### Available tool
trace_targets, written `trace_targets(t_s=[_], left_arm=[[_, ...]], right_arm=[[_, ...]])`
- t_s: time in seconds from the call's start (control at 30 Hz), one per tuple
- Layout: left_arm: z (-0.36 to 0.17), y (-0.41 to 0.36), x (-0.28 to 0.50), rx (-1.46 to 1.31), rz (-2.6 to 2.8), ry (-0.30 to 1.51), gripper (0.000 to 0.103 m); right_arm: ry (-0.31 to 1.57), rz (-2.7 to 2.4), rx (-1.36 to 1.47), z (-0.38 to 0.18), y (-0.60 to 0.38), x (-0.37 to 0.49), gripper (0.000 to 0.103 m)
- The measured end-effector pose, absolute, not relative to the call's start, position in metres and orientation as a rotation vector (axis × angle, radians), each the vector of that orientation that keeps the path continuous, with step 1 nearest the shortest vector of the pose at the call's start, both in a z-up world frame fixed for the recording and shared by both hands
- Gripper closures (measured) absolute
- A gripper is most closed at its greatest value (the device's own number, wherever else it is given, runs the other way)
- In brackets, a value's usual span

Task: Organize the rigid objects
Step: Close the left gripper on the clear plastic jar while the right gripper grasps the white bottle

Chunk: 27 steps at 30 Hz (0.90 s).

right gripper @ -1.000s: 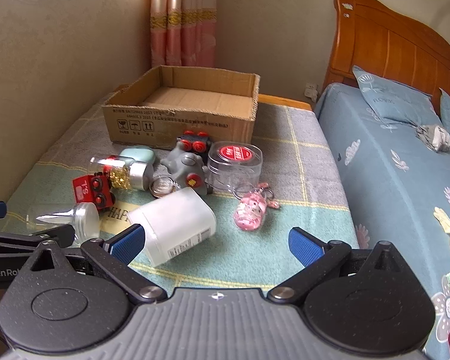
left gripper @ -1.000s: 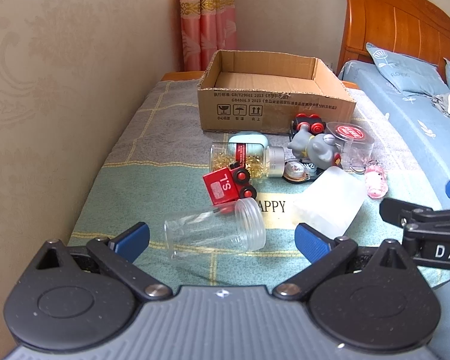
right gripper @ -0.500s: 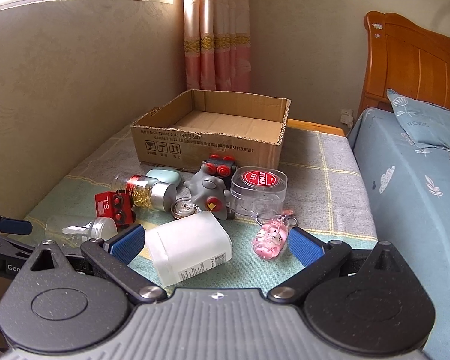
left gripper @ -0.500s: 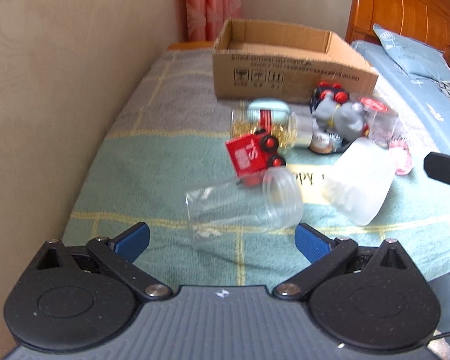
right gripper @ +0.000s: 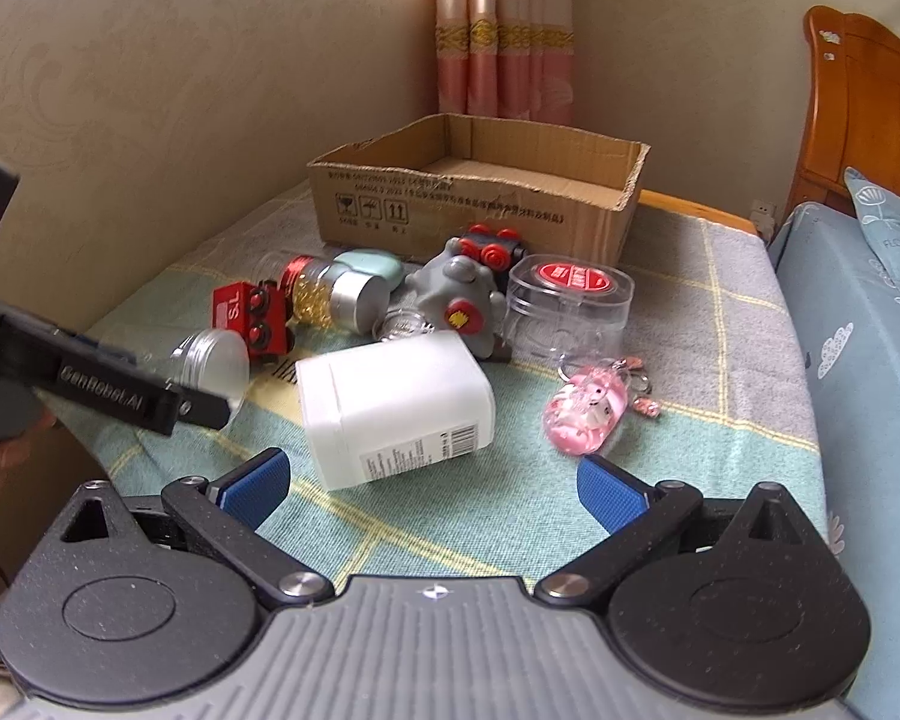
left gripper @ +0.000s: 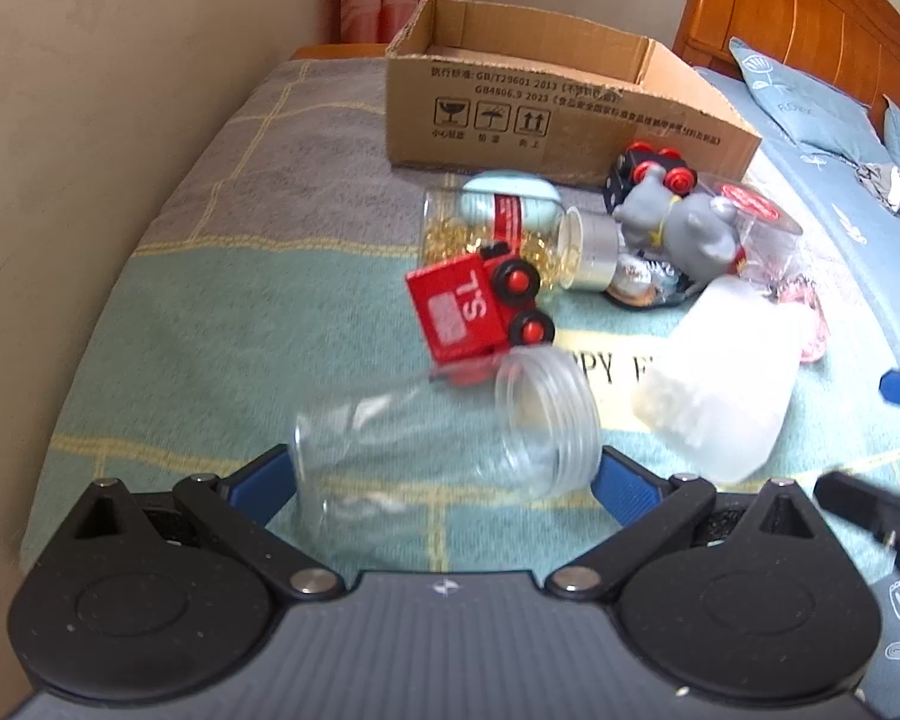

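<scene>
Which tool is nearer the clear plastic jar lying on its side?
Left. The left tool has the clear plastic jar between its open fingers; the right tool sits off to the jar's right, facing the white bottle.

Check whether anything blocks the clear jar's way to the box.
The red train and the gold-bead bottle lie between the clear jar and the box; lifted over them, nothing visible blocks it.

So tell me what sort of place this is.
Most likely a home bedroom. A carved wooden headboard stands over a bed with a blue flower-print sheet, pink patterned curtains hang in the corner, and the toys lie on a green-and-grey checked blanket.
</scene>
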<state>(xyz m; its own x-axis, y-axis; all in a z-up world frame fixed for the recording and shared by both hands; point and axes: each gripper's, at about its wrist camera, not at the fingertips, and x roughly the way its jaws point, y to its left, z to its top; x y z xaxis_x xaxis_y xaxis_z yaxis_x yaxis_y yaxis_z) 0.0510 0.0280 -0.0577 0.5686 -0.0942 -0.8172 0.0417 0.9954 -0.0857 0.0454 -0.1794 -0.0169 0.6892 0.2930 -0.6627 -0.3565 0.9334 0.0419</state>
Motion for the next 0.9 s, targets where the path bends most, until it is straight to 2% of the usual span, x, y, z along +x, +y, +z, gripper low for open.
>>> trace_targets(t_s=[0.4, 0.9], left_arm=[[-0.057, 0.052, 0.055, -0.046, -0.016, 0.924, 0.001], [-0.057, 0.043, 0.053, 0.050, -0.048, 0.864, 0.004]], right_arm=[[0.723, 0.429, -0.170, -0.021, -0.160, 0.064, 0.000], [0.789, 0.492, -0.270, -0.033, -0.136, 0.109, 0.000]])
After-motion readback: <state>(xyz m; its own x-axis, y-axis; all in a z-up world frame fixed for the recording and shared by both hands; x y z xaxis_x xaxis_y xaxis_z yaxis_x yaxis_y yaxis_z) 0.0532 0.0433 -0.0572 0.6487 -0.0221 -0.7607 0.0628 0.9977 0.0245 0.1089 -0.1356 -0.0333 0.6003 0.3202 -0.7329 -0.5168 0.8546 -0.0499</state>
